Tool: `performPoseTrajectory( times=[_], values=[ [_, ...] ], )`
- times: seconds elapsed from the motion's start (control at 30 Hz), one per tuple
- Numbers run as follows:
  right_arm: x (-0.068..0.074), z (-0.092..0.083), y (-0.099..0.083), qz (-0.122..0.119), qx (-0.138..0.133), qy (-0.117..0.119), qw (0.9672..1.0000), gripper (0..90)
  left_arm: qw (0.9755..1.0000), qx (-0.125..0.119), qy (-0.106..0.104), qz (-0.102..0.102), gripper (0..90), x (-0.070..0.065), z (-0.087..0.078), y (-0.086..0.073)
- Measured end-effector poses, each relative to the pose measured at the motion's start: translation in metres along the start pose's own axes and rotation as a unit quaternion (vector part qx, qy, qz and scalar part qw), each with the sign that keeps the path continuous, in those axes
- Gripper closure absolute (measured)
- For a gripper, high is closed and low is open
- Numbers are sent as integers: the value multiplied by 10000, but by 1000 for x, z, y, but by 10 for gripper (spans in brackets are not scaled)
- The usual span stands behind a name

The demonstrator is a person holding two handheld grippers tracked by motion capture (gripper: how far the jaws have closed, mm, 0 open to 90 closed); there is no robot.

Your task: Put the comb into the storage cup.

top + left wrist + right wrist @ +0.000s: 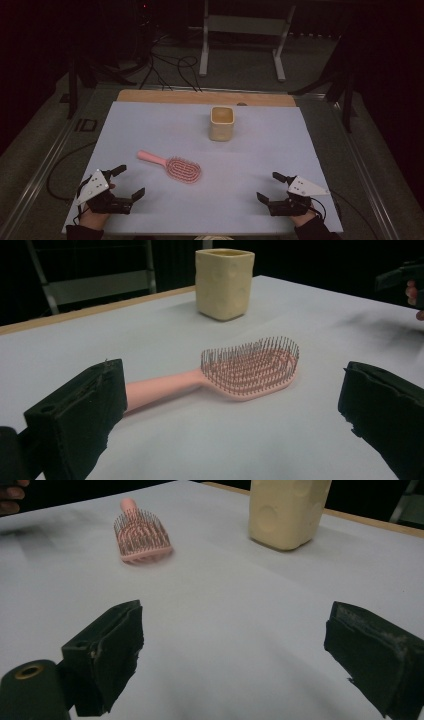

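A pink hairbrush (172,166) lies bristles up on the white table sheet (250,150), its handle pointing left. A cream square cup (221,123) stands upright behind it, near the far edge. My left gripper (129,181) rests at the front left, open and empty, its jaws facing the hairbrush (240,372) and the cup (224,282). At the front right, my right gripper (271,187) is open too, with nothing between its jaws. From it the hairbrush (140,537) lies far off to the left and the cup (287,512) ahead.
A wooden strip (200,96) borders the far side of the sheet. Beyond the table, cables (170,67) trail over the floor by a white metal stand (242,30). Metal rails (40,165) run along both sides of the table.
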State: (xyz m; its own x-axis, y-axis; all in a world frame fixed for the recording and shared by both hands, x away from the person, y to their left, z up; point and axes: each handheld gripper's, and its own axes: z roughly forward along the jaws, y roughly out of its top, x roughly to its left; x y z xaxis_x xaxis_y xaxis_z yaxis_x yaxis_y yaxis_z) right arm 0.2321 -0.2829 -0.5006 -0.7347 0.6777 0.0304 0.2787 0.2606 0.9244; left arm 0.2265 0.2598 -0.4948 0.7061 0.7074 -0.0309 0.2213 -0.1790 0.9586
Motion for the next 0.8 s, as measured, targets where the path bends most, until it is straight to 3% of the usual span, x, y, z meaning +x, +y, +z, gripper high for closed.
performPoseTrajectory(
  times=[0.53, 0.8],
  values=[
    [1, 1, 1, -78, -32, 2, 10000, 88, 9998, 165, 80, -3, 1, -2, -2, 1],
    [3, -1, 2, -70, -87, -41, 9999, 88, 9997, 234, -100, 35, 0, -4, -1, 5]
  ],
)
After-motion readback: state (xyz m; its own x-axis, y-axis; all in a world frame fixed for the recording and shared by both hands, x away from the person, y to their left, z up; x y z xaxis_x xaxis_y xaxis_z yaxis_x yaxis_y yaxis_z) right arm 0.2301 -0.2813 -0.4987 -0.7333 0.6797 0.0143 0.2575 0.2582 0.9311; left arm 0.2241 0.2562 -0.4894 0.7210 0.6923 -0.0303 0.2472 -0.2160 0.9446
